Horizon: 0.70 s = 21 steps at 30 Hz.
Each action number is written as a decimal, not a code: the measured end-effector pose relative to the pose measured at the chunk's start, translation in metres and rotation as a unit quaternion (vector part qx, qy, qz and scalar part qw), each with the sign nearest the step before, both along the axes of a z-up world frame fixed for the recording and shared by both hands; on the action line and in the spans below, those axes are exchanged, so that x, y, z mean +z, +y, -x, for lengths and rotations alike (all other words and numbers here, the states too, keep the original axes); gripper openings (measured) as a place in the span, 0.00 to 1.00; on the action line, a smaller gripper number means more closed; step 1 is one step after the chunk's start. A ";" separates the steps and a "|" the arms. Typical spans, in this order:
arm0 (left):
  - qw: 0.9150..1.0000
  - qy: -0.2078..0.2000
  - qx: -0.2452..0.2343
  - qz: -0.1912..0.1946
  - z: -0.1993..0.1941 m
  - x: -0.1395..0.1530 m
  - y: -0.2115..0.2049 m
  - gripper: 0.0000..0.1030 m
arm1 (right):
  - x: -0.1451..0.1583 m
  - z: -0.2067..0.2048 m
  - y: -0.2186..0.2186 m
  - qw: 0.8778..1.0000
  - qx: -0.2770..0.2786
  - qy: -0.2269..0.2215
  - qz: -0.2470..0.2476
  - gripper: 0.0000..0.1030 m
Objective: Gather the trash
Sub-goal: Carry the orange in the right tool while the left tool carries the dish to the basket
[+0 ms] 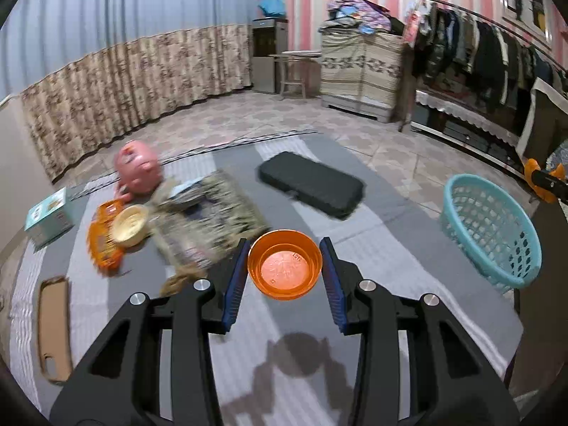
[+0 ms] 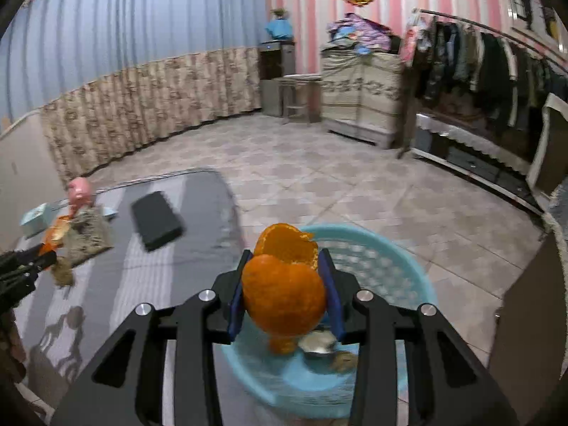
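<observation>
In the left wrist view my left gripper is shut on a small orange plastic bowl, held above the grey striped tablecloth; its shadow falls below. The light blue basket stands to its right. My right gripper is shut on a piece of orange peel and hangs over that basket, which has a silvery scrap and a brown bit inside. On the table lie an orange snack wrapper, a cream cup and a brown clump.
A pink piggy bank, a patterned mat, a black case, a teal box and a cardboard piece are on the table. Tiled floor, a cabinet and a clothes rack lie beyond.
</observation>
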<state>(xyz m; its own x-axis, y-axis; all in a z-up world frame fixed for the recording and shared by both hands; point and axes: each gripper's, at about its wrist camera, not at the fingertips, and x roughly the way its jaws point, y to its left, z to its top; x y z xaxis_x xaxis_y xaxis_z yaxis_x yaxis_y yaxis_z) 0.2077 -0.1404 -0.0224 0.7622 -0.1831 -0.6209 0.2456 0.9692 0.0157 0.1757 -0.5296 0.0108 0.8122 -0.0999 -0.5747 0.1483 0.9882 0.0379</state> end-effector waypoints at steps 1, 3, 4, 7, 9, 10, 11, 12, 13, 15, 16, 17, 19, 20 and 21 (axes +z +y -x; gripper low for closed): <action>1.000 0.000 -0.007 0.001 -0.003 0.000 -0.012 0.38 | -0.002 0.000 -0.007 1.000 -0.006 0.001 -0.002 0.37; 1.000 0.002 -0.019 0.005 -0.007 -0.001 -0.033 0.38 | -0.007 0.001 -0.024 1.000 -0.020 0.003 -0.010 0.37; 1.000 0.001 -0.024 0.007 -0.009 -0.002 -0.043 0.38 | -0.008 0.002 -0.031 1.000 -0.026 0.003 -0.016 0.37; 0.999 0.002 -0.045 0.009 -0.014 -0.003 -0.076 0.38 | -0.013 0.004 -0.047 0.999 -0.047 -0.002 -0.026 0.37; 0.998 -0.002 -0.059 0.008 -0.014 -0.003 -0.094 0.38 | -0.018 0.002 -0.054 0.998 -0.055 0.000 -0.025 0.37; 0.998 -0.004 -0.070 0.008 -0.014 -0.003 -0.107 0.38 | -0.020 0.001 -0.056 0.998 -0.057 0.002 -0.028 0.37; 0.997 -0.006 -0.078 0.008 -0.014 -0.003 -0.118 0.38 | -0.022 -0.001 -0.056 0.998 -0.059 0.003 -0.031 0.37; 0.996 -0.007 -0.086 0.010 -0.014 -0.003 -0.128 0.38 | -0.024 -0.002 -0.060 0.998 -0.060 0.005 -0.037 0.37; 0.995 -0.007 -0.099 0.015 -0.015 -0.002 -0.142 0.38 | -0.026 -0.003 -0.063 0.997 -0.063 0.005 -0.042 0.37; 0.993 -0.004 -0.114 0.020 -0.014 -0.002 -0.160 0.38 | -0.028 -0.002 -0.065 0.996 -0.068 0.003 -0.050 0.37; 0.993 -0.003 -0.120 0.020 -0.014 -0.003 -0.170 0.38 | -0.028 -0.002 -0.066 0.996 -0.070 0.002 -0.053 0.37; 0.992 -0.002 -0.127 0.019 -0.014 -0.004 -0.179 0.38 | -0.029 -0.002 -0.067 0.996 -0.072 0.002 -0.054 0.37; 0.990 -0.001 -0.142 0.009 -0.012 -0.007 -0.197 0.38 | -0.030 -0.002 -0.069 0.996 -0.077 0.003 -0.055 0.37; 0.989 -0.001 -0.147 0.004 -0.010 -0.008 -0.203 0.38 | -0.030 -0.002 -0.070 0.995 -0.078 0.003 -0.056 0.37; 0.989 0.000 -0.151 0.002 -0.009 -0.010 -0.209 0.38 | -0.031 -0.003 -0.071 0.995 -0.078 0.001 -0.060 0.37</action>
